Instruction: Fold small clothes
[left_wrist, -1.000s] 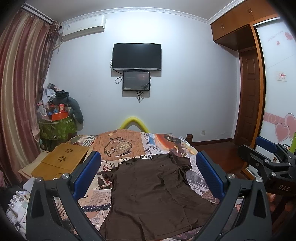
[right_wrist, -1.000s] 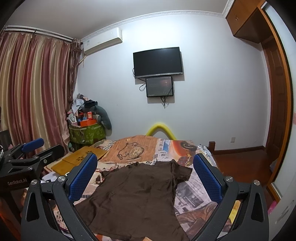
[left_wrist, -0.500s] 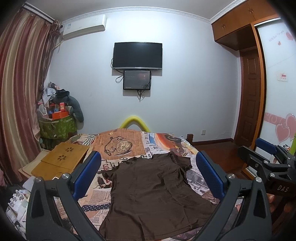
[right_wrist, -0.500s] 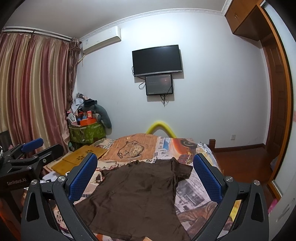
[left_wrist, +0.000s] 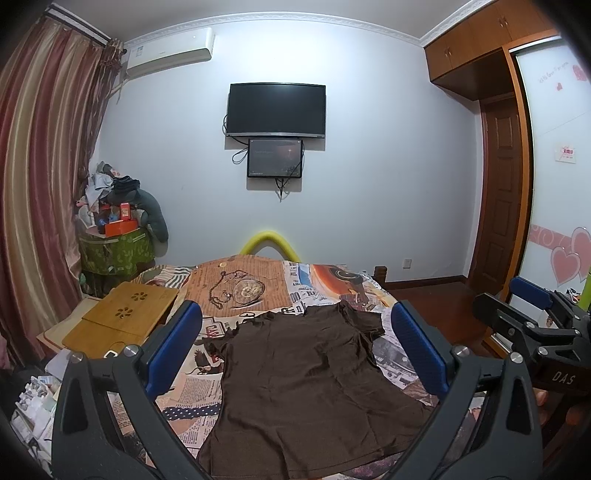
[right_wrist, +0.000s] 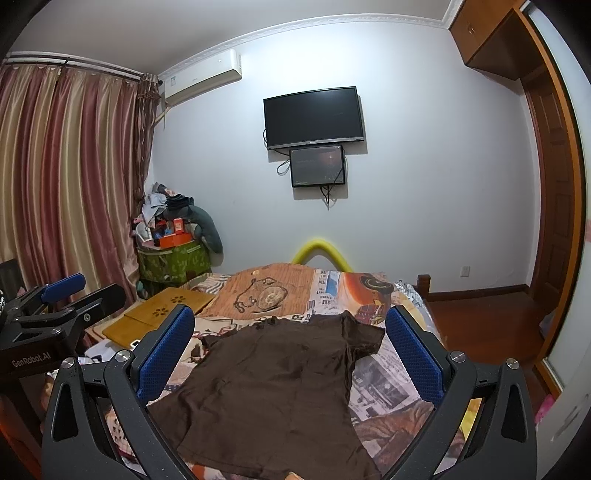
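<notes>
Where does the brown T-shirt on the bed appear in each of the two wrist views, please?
Left wrist: the brown T-shirt lies low in the centre, framed by the open left gripper.
Right wrist: the same shirt sits lower centre, slightly left, between the fingers of the open right gripper.
Shared landmark: the wall-mounted TV, above the shirt in both.

Over the second, little changed above the bed: the left gripper (left_wrist: 295, 350) tipped very slightly downward, so the wall-mounted television (left_wrist: 276, 109) sat a touch higher in its view. The right gripper (right_wrist: 290, 345) made the same small tilt, and the brown T-shirt (right_wrist: 275, 387) appeared marginally higher between its blue pads (right_wrist: 166, 354).
</notes>
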